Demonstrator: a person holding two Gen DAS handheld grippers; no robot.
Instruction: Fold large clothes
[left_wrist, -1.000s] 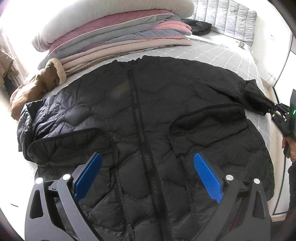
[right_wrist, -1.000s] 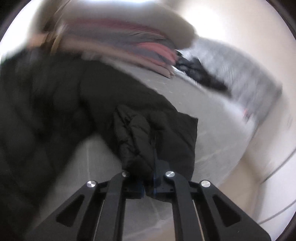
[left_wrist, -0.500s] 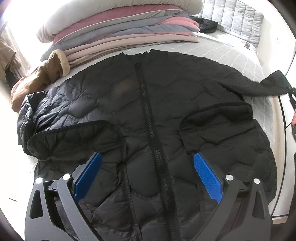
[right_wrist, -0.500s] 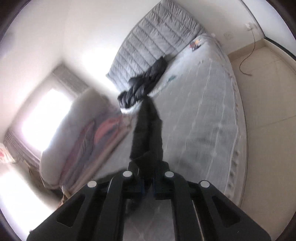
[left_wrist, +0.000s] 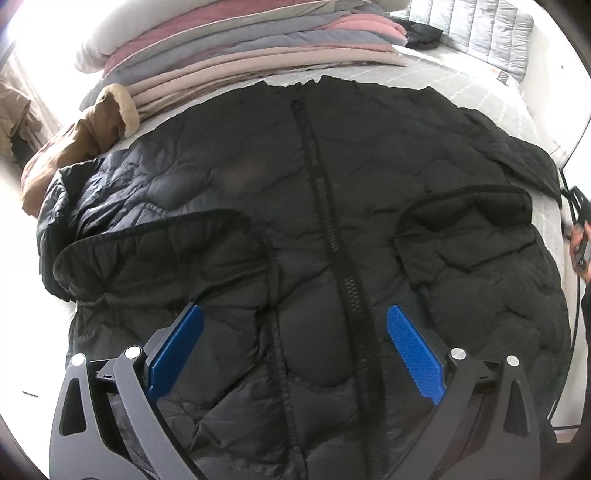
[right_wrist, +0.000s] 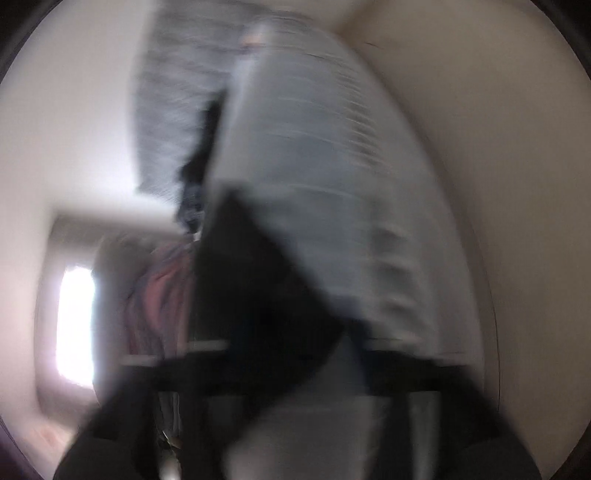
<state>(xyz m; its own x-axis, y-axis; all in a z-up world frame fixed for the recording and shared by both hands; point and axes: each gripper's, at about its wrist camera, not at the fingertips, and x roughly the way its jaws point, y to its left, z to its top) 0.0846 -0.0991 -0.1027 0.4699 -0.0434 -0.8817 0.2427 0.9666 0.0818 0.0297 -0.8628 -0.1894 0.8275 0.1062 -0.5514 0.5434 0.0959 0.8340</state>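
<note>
A large black quilted jacket (left_wrist: 303, 221) lies front up on the bed, zipper down the middle, hem toward me. My left gripper (left_wrist: 295, 354) is open and empty, its blue pads (left_wrist: 177, 347) spread just above the lower front. My right gripper (left_wrist: 580, 240) is at the far right edge of the left wrist view, at the cuff of the right sleeve (left_wrist: 524, 162), which lies stretched out sideways. The right wrist view is heavily blurred: black sleeve cloth (right_wrist: 266, 295) runs from my fingers over the grey mattress (right_wrist: 332, 184). The jaws themselves are smeared.
A stack of folded pink, grey and beige quilts (left_wrist: 240, 48) lies along the back of the bed. A brown fur-trimmed coat (left_wrist: 85, 136) sits at the left. A small black garment (left_wrist: 421, 33) and a grey quilted headboard (left_wrist: 476, 29) are at the back right.
The right gripper has pulled the right sleeve outward and down to the bed's right edge, and is moving fast. The left gripper has shifted slightly closer over the jacket and stays open.
</note>
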